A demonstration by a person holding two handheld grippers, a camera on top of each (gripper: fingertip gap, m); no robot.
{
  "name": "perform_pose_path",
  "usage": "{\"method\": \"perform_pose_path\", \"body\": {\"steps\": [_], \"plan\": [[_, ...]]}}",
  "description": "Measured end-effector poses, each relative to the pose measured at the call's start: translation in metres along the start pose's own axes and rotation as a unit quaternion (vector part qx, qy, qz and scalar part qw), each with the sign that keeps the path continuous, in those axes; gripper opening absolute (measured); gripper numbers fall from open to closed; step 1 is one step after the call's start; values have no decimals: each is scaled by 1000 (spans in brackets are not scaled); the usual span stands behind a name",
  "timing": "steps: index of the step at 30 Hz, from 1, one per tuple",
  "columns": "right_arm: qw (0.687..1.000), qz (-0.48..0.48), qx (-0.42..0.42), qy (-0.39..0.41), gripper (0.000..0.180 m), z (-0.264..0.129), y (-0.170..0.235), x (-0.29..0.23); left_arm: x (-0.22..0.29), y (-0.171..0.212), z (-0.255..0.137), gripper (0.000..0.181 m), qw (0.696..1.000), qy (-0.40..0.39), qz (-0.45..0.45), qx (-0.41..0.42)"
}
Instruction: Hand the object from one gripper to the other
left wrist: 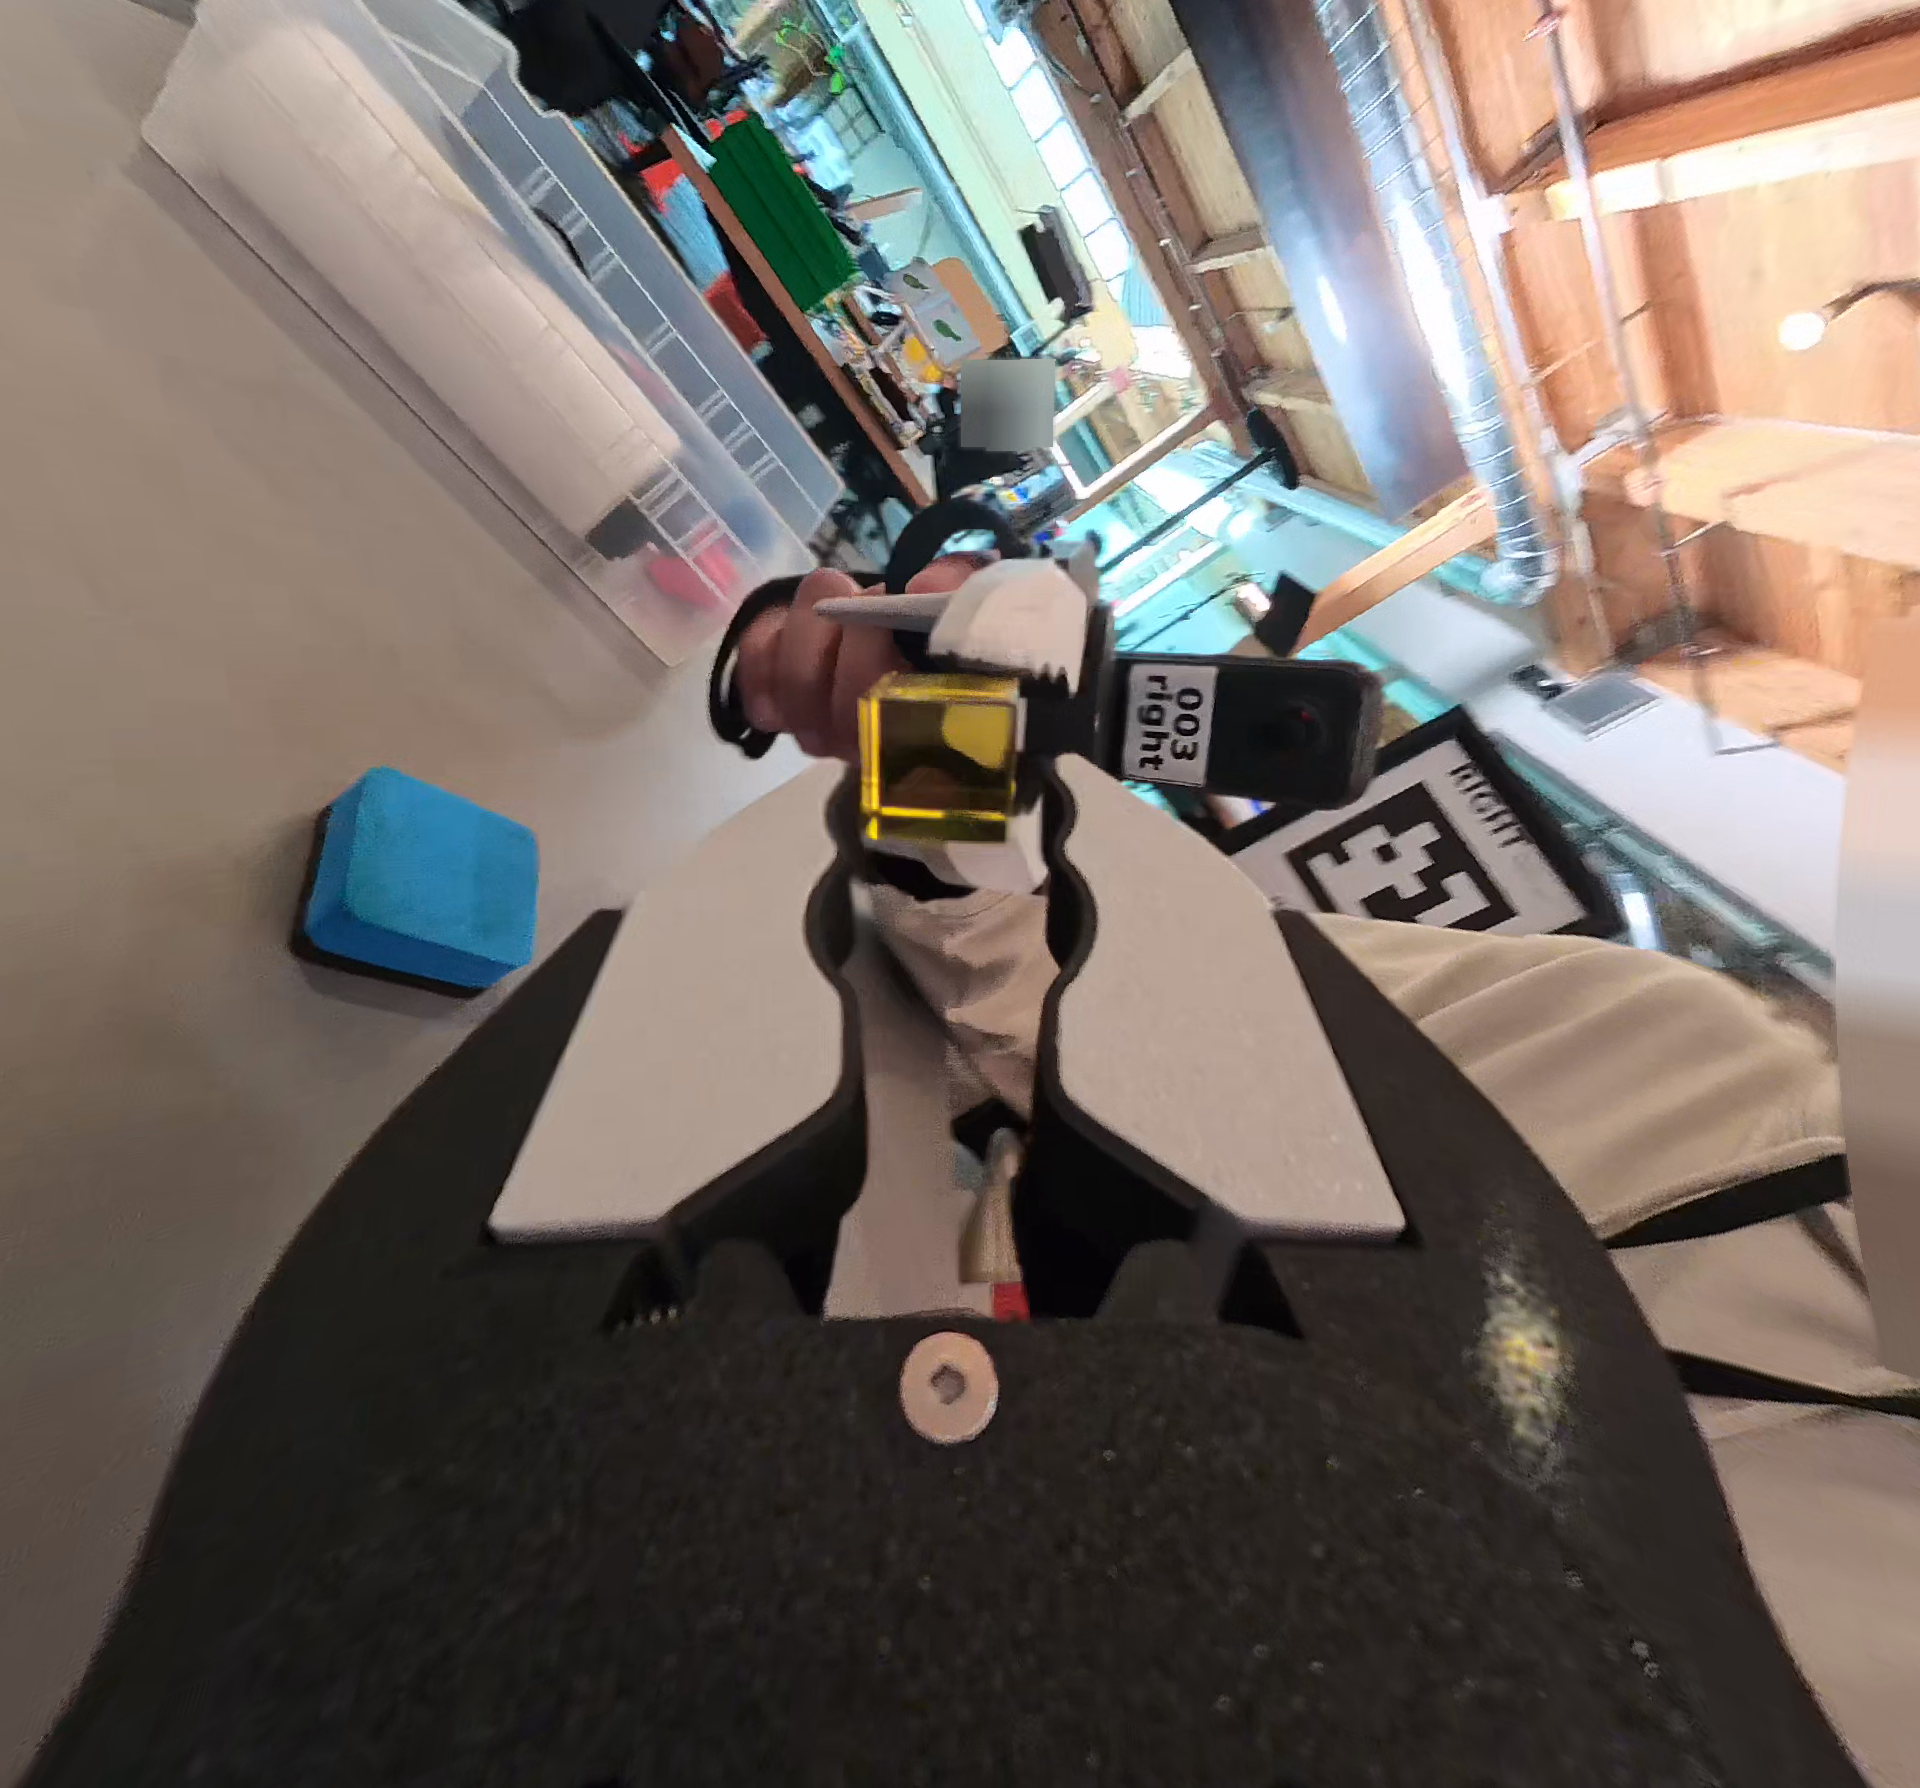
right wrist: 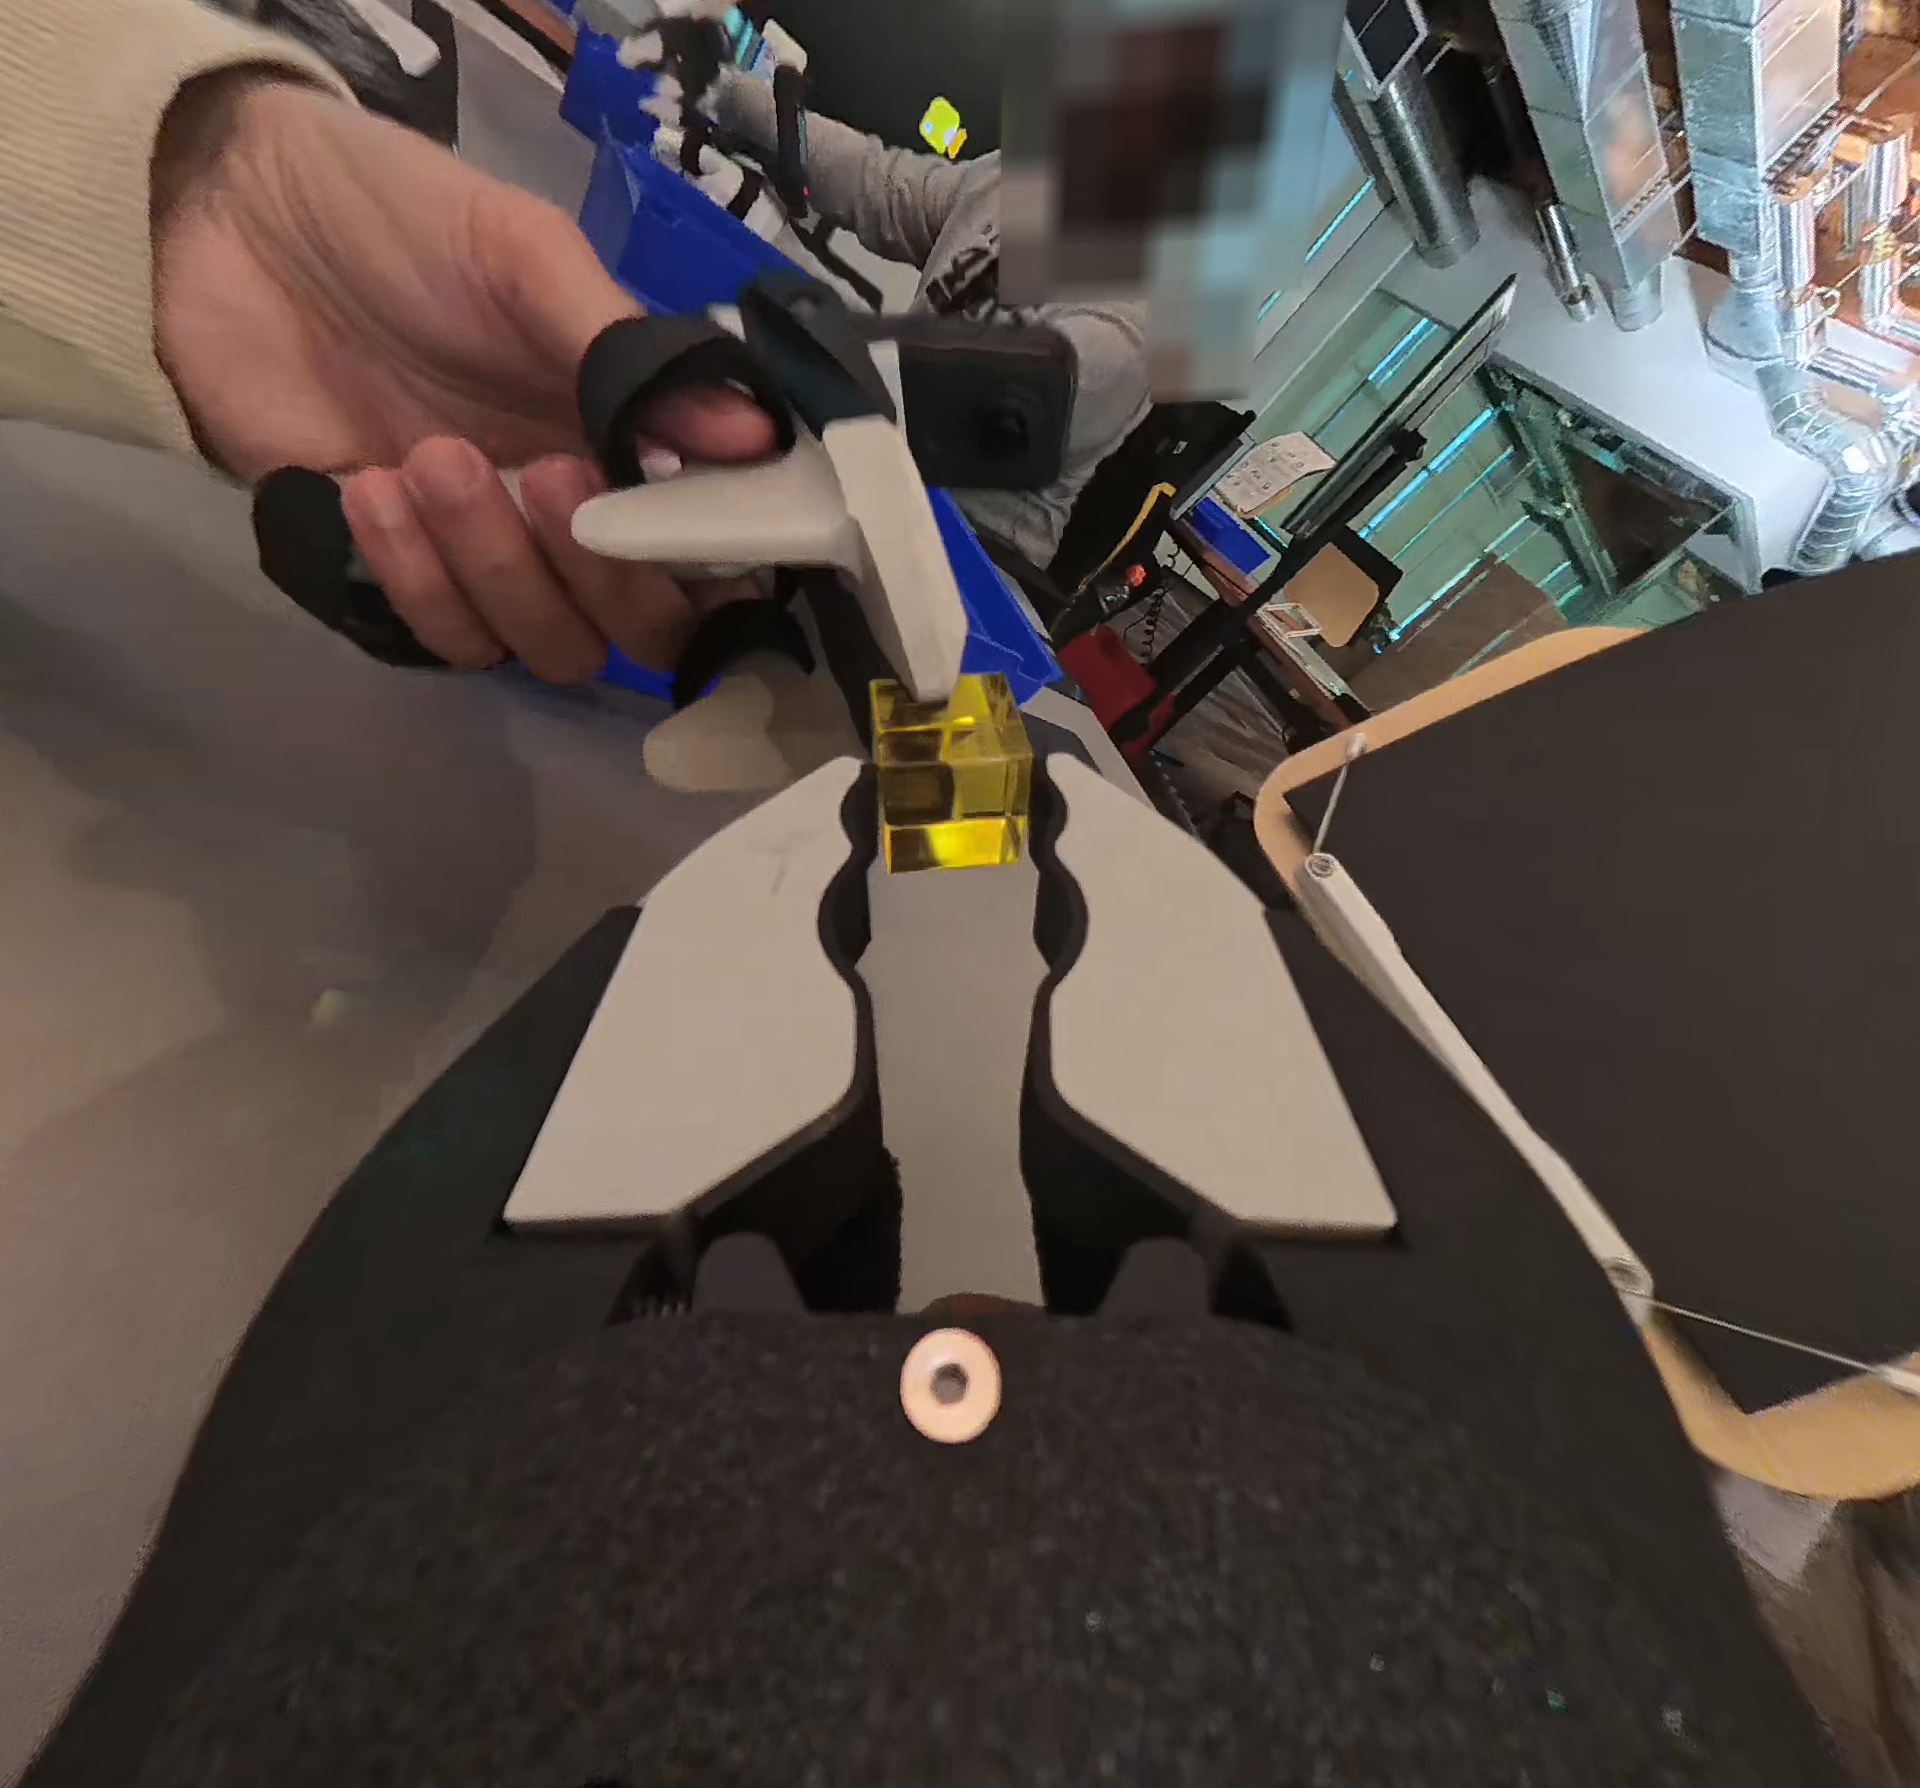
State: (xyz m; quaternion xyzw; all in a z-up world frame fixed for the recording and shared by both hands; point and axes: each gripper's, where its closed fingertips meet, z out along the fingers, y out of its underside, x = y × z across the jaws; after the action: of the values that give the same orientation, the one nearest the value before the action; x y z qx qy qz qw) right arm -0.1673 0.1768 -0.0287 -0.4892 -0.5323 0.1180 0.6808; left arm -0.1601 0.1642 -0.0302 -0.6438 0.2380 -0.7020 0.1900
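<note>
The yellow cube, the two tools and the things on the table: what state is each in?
Yellow cube: in the air, between both tools' fingertips.
Right tool: fingers against the cube's sides.
Left tool: fingers on either side of the cube; firm grip unclear.
Blue sponge: lying flat on the table, untouched.
Clear plastic bin: resting on the table, things inside.

Bright, even indoor light, strong wide-angle bending at edges, motion blur across both backgrounds.

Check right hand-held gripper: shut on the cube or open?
Shut, as far as visible. The right hand-held gripper has a fingertip against each side of the yellow cube, with no gap showing.
</note>
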Motion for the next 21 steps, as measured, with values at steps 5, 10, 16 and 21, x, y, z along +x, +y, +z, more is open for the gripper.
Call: {"method": "perform_pose_path", "body": {"steps": [5, 10, 16, 21], "plan": [[994, -60, -87, 17, 28, -1, 18, 5, -21, 7, -45, 52, 960, -207, 184, 30], [989, -71, -126, 26, 28, -1, 35, 8, -37, 33, -100, 52, 859, -394, 318, 83], [988, -7, -143, 64, 27, -25, 14, 59, -24, 58, -106, 58, 857, -416, 293, 84], [907, 221, -343, 109, 27, -164, 54, 144, -13, 73, -99, 53, 871, -391, 287, 79]]}}
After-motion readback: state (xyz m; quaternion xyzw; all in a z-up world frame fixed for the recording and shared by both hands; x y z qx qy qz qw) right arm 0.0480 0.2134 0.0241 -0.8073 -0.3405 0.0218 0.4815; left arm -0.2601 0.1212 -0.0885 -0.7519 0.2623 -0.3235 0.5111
